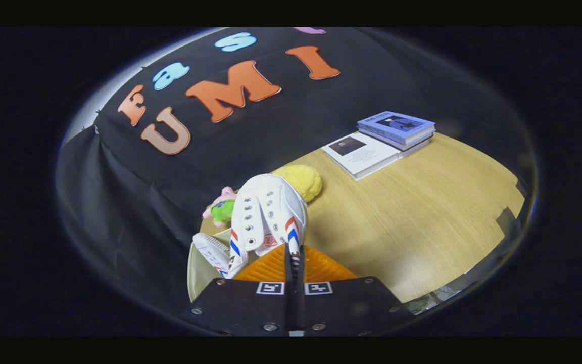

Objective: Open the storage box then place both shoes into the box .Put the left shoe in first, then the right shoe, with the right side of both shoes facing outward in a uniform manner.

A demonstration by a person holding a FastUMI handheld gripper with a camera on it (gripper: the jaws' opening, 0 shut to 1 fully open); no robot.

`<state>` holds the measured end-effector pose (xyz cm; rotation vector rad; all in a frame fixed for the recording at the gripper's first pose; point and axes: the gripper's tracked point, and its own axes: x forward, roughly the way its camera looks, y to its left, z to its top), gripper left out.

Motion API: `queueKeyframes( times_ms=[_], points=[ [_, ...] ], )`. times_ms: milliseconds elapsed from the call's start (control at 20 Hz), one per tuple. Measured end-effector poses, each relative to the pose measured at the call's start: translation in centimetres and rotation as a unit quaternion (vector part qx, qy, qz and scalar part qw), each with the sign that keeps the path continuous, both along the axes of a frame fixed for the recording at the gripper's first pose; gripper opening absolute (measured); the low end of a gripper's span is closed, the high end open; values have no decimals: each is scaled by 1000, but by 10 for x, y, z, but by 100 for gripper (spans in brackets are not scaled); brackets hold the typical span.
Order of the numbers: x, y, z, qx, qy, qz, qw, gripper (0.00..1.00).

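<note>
The gripper [295,260] has its two fingers drawn tight together, pinching what looks like the rim of a white shoe [270,215] with red and blue chevrons, and the shoe hangs lifted, toe pointing away, over the storage box [201,268]. That box sits at the near left corner of the wooden table [412,222], its pale wall showing just left of the fingers, with an orange panel [271,268] right under them, probably the opened lid. Inside, down low beside the held shoe, a second white shoe [212,250] already lies.

Here is the danger: the pinch is narrow and on one thin edge, so the shoe could swing or slip out before it is settled. It could also land on the shoe below rather than beside it, or twist so the wrong side faces out.

Beyond the box a yellow plush [303,181] and a green-and-pink toy [223,208] crowd close; books [379,141] sit at the far edge, well apart.
</note>
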<state>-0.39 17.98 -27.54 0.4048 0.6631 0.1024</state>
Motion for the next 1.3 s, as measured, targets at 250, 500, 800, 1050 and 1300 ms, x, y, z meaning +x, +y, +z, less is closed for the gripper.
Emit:
queueKeyframes(
  times_ms=[250, 500, 800, 1050, 1300],
  points=[
    [-15, 56, -3, -1, 11, 26, 1000, 0],
    [-22, 84, -14, -39, 11, 34, 999, 0],
    [-30, 96, -43, -93, 28, 52, 994, 0],
    [-27, 91, -40, -122, 20, 60, 990, 3],
    [-32, 94, -39, -120, 27, 70, 990, 20]
  ],
)
